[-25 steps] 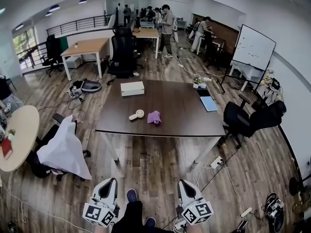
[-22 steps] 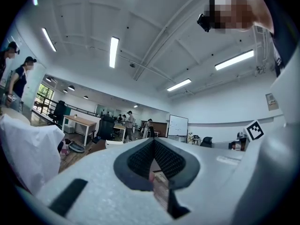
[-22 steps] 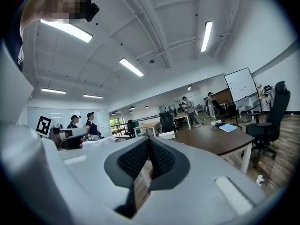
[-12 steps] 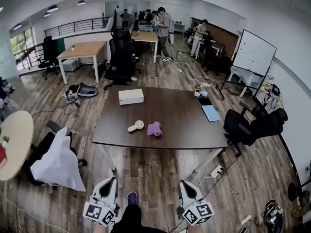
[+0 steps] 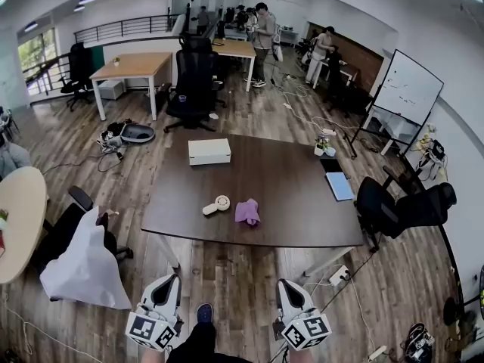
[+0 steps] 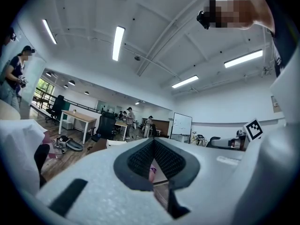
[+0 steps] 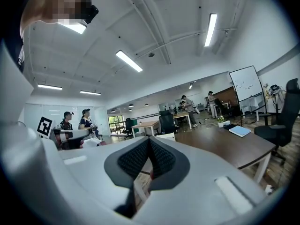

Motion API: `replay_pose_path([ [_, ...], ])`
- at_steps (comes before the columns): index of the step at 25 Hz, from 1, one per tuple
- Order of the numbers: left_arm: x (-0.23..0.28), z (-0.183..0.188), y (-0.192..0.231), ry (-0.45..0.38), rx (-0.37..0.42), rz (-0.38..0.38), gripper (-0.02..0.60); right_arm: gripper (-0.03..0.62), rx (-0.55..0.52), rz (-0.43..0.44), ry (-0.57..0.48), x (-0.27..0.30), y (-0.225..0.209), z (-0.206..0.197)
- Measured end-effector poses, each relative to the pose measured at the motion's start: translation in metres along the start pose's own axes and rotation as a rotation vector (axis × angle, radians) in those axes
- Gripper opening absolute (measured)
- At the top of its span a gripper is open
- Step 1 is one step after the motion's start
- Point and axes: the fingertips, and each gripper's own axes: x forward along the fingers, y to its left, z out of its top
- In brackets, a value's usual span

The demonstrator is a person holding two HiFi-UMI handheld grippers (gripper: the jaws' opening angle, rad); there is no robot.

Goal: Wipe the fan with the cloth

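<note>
A small white hand fan (image 5: 216, 204) lies near the front edge of the dark brown table (image 5: 295, 203). A crumpled purple cloth (image 5: 247, 212) lies just to its right. Both grippers are far short of the table, held level at the bottom of the head view over the wooden floor. My left gripper (image 5: 169, 281) is shut and empty, and in the left gripper view its jaws (image 6: 152, 154) meet with nothing between them. My right gripper (image 5: 286, 286) is also shut and empty, its dark pads (image 7: 149, 150) closed together, with the table (image 7: 225, 146) ahead to its right.
A white box (image 5: 209, 151) sits at the table's far side, with a blue notebook (image 5: 339, 186) and a small plant (image 5: 325, 148) at its right end. A black office chair (image 5: 401, 210) stands to the right. A white-draped chair (image 5: 87, 259) and a round table (image 5: 15, 218) are left. People stand at the back.
The table with fan and cloth has come closer and sits lower in the head view as both grippers advance towards it. Both stay shut and empty.
</note>
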Motion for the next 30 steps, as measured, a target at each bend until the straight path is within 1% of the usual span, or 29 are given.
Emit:
replay_pose_path([
  [3,0.024,0.007,0.015,0.007,0.001,-0.008,-0.005,0.011,0.008,-0.009,0.005,0.027,-0.008,0.006],
  [8,0.071,0.031,0.053,-0.005,0.014,-0.032,-0.005,0.011,0.022,-0.038,0.004,0.079,-0.015,0.022],
  [12,0.106,0.045,0.085,-0.013,0.015,-0.05,-0.005,0.011,0.018,-0.06,-0.008,0.119,-0.02,0.032],
  [17,0.143,0.057,0.114,-0.014,0.03,-0.076,-0.005,0.011,0.007,-0.092,-0.013,0.158,-0.026,0.04],
  [22,0.174,0.064,0.121,-0.01,0.042,-0.109,-0.005,0.011,0.001,-0.113,-0.006,0.179,-0.036,0.045],
  [30,0.228,0.056,0.122,0.014,0.033,-0.132,-0.005,0.011,0.01,-0.132,0.001,0.21,-0.07,0.052],
])
